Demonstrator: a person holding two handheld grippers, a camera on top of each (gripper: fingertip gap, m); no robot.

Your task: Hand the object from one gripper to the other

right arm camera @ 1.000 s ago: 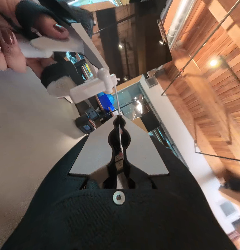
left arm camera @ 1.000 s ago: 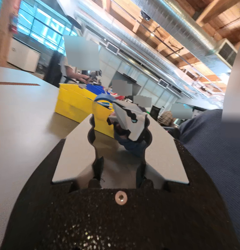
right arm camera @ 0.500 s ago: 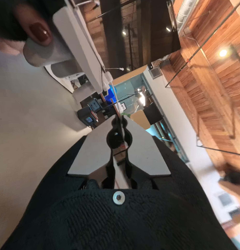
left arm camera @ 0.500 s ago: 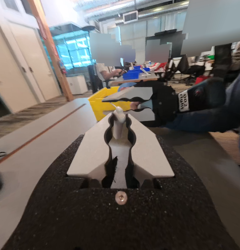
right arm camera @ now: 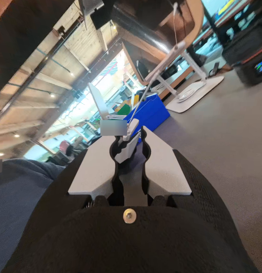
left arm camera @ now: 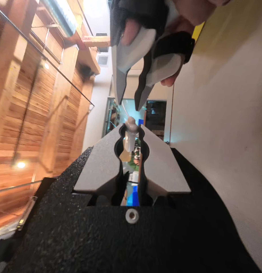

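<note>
White plug (left arm camera: 130, 133) pinched at left hand-held gripper (left arm camera: 131, 127) tips; right (right arm camera: 134, 133) apart.

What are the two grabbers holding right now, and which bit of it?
The left gripper pinches a small white plastic tag by its rounded head, at the fingertips. The right gripper is open, holding nothing.

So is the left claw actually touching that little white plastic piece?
Touching. The left wrist view shows the left gripper pinching the white plastic piece between its two tips.

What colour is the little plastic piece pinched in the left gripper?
White plastic piece, clearest in the left wrist view.
</note>
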